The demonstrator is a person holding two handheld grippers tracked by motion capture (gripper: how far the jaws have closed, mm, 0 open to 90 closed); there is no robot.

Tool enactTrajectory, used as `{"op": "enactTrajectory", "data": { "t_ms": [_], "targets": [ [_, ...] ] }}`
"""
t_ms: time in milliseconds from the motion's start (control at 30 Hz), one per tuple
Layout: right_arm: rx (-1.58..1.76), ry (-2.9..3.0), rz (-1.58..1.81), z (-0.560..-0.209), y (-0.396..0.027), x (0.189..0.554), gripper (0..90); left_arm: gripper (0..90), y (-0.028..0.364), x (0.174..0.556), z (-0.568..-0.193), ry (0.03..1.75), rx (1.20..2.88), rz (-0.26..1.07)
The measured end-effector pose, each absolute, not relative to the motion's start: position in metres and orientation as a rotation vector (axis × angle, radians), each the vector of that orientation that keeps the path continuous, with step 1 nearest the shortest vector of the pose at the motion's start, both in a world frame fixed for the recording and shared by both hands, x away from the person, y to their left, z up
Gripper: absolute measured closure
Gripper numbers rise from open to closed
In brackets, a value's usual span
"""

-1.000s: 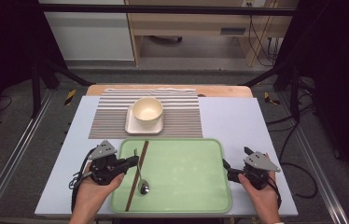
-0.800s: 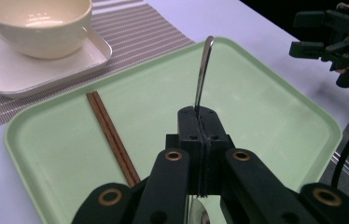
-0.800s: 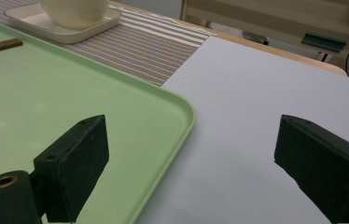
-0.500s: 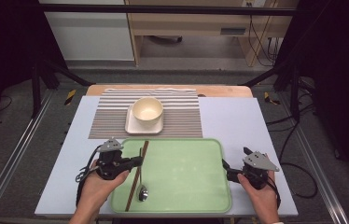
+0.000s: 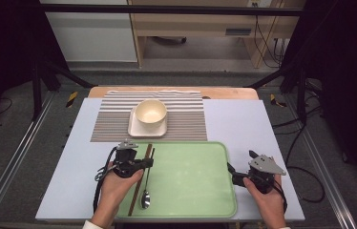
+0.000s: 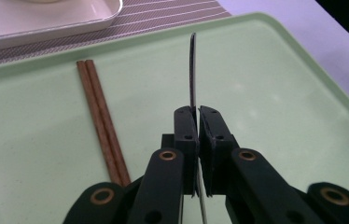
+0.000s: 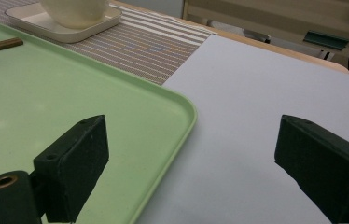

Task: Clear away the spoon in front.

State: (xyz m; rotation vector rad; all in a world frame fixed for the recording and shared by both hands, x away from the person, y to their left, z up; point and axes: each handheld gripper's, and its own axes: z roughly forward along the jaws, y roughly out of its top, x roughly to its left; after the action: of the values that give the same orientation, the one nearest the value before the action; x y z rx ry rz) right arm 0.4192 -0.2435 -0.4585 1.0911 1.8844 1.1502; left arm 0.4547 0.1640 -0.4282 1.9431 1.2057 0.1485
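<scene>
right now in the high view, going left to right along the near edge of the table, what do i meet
left hand-held gripper shut on the spoon → green tray → right hand-held gripper, jaws open

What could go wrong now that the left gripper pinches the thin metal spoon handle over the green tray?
1. The left gripper pinches the thin metal spoon edge-on by its handle; it may twist or slip out.
2. The brown wooden chopsticks lie close beside it on the pale green plastic tray, so a swinging spoon could knock them.
</scene>
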Motion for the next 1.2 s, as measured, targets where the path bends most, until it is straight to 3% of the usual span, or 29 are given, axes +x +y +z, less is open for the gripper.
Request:
{"op": "enactTrajectory", "data": {
  "t_ms": [167,500,1200],
  "targets": [
    [1.091,1.885,1.152,-0.4584,-0.2432,0.4193,9.8,83.4,0.1654,0.4568,-0.4338,1.237,1.926,0.151],
    [1.090,1.886,1.150,-0.4585,-0.2431,0.4192,9.8,65.2,0.1643,0.4575,-0.4358,1.282,1.906,0.177],
    [1.085,1.886,1.151,-0.4583,-0.2427,0.4193,9.8,51.2,0.1672,0.4568,-0.4303,1.256,1.892,0.274]
  ]
}}
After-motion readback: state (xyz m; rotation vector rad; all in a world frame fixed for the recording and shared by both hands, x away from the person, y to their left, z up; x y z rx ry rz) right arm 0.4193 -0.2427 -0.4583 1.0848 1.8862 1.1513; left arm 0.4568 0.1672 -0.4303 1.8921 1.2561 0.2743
